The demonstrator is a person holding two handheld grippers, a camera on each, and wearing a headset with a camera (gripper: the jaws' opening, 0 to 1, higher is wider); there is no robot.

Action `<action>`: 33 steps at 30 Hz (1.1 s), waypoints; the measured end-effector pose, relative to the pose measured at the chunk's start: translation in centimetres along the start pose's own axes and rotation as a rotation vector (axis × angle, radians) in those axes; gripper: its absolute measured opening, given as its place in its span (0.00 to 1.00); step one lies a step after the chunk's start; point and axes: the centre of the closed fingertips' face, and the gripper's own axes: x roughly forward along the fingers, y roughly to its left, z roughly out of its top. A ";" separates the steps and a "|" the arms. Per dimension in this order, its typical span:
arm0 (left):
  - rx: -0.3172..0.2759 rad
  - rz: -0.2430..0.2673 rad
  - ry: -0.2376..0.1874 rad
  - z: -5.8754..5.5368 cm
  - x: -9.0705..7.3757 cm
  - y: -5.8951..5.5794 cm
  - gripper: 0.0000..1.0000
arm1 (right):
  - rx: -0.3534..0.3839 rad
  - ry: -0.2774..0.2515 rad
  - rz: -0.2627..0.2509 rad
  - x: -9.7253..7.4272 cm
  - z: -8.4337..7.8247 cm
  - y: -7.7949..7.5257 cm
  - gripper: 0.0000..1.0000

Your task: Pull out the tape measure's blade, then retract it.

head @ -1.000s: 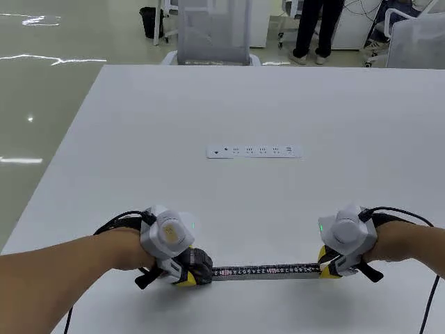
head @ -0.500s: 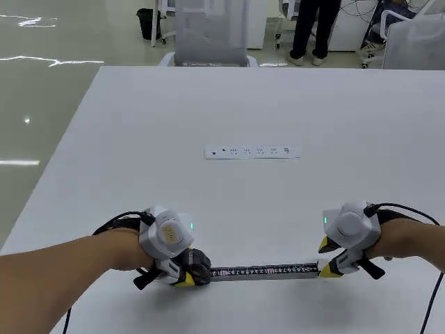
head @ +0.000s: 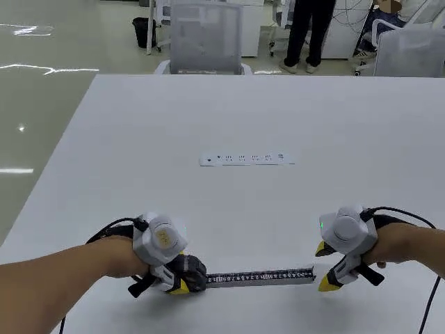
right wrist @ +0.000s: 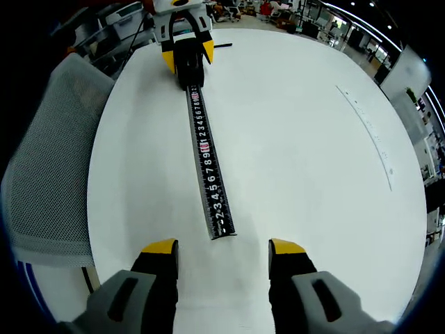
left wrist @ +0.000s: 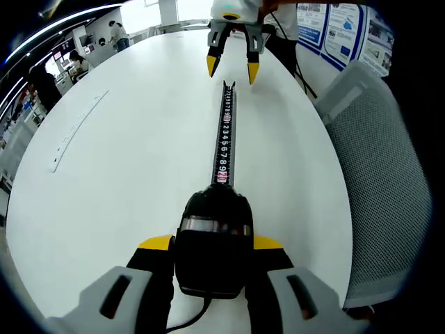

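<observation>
A black tape measure case [head: 190, 272] rests on the white table [head: 229, 111] near its front edge, and my left gripper [head: 182, 280] is shut on it. Its blade [head: 261, 277] lies flat on the table, drawn out to the right. In the left gripper view the case [left wrist: 214, 233] sits between my yellow-tipped jaws and the blade [left wrist: 224, 132] runs away toward my right gripper [left wrist: 231, 66]. My right gripper [right wrist: 222, 247] is open, the blade's free end [right wrist: 221, 233] lying just ahead of its jaws, untouched. In the head view the right gripper [head: 323, 268] stands just past the blade tip.
A white power strip [head: 242, 159] lies mid-table. A grey mesh chair [head: 205, 38] stands at the far edge, with a person [head: 306, 28] and a black bin [head: 142, 31] behind. Another mesh chair [left wrist: 386, 174] is close to the near table edge.
My right gripper has opened and let go of the blade's end, which now lies free on the table. The left gripper still holds the case. The head camera tilted slightly.
</observation>
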 end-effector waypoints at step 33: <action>-0.218 0.276 -0.226 0.3 -4.9 3.7 0.99 | 0.125 -0.086 -0.117 -1.6 -0.5 -0.6 1.00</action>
